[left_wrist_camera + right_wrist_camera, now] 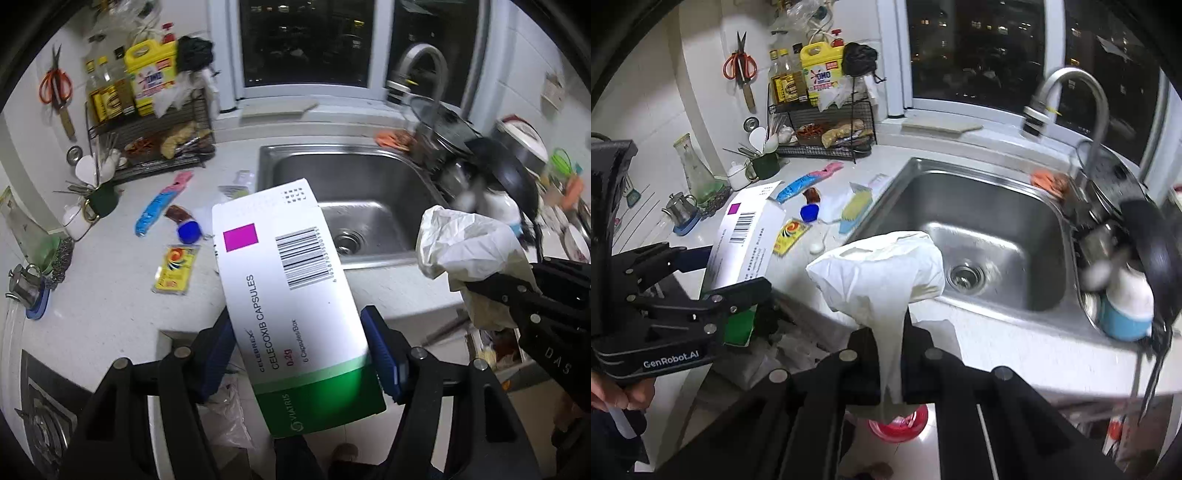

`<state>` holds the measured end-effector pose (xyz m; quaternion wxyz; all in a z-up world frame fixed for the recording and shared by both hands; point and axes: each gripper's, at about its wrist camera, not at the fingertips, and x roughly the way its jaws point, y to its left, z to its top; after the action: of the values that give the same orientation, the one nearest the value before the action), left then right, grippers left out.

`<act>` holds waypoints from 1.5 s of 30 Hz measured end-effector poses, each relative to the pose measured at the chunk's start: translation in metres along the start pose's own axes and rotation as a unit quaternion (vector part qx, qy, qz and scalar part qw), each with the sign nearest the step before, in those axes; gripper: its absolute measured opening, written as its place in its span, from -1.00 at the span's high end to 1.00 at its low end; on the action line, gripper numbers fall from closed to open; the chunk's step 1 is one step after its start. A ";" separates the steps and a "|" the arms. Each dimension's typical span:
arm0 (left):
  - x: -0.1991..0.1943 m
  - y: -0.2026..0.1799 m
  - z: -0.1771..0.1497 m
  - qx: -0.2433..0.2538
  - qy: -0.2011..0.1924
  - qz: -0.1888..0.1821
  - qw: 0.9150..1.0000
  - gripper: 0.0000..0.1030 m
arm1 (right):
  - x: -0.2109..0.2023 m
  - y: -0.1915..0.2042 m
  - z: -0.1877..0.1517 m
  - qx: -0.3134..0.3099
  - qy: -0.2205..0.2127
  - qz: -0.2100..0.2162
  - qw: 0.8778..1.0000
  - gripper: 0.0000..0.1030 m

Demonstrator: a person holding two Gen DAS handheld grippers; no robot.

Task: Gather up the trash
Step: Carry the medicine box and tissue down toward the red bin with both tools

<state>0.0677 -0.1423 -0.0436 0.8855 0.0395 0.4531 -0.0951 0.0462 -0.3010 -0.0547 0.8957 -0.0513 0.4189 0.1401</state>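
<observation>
My left gripper [299, 354] is shut on a white and green medicine box [291, 295] marked Celecoxib Capsules, held off the counter's front edge; the box also shows in the right wrist view [746, 243]. My right gripper [891, 365] is shut on a crumpled white paper wrapper [882, 273], held in front of the sink; it also shows in the left wrist view [469, 247]. Loose trash lies on the counter: a yellow sachet [175, 269], a blue cap [189, 231], a blue and pink wrapper [162, 203], a yellow-blue packet [855, 210].
A steel sink [979, 229] with a tap [1071, 99] sits mid-counter. Pots and a black pan [1152, 251] stand at its right. A wire rack with bottles [820, 110] is at the back left. A red bin [901, 424] is on the floor below.
</observation>
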 end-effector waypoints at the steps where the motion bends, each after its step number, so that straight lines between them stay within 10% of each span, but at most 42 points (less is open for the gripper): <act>1: -0.002 -0.009 -0.004 0.005 0.002 -0.002 1.000 -0.26 | -0.004 -0.003 -0.006 0.004 -0.001 -0.002 1.000 0.88; 20: 0.086 -0.077 -0.108 0.070 0.131 -0.065 0.987 -0.26 | 0.059 -0.026 -0.128 0.089 0.094 0.003 0.992 0.88; 45: 0.437 -0.067 -0.314 0.067 0.230 -0.095 0.966 -0.26 | 0.381 -0.067 -0.337 0.083 0.188 0.002 0.979 0.88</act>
<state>0.0542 -0.2171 -0.5802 0.7399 0.0759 0.6386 -0.1972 0.0501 -0.3557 -0.5651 0.8018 -0.0011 0.5902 0.0943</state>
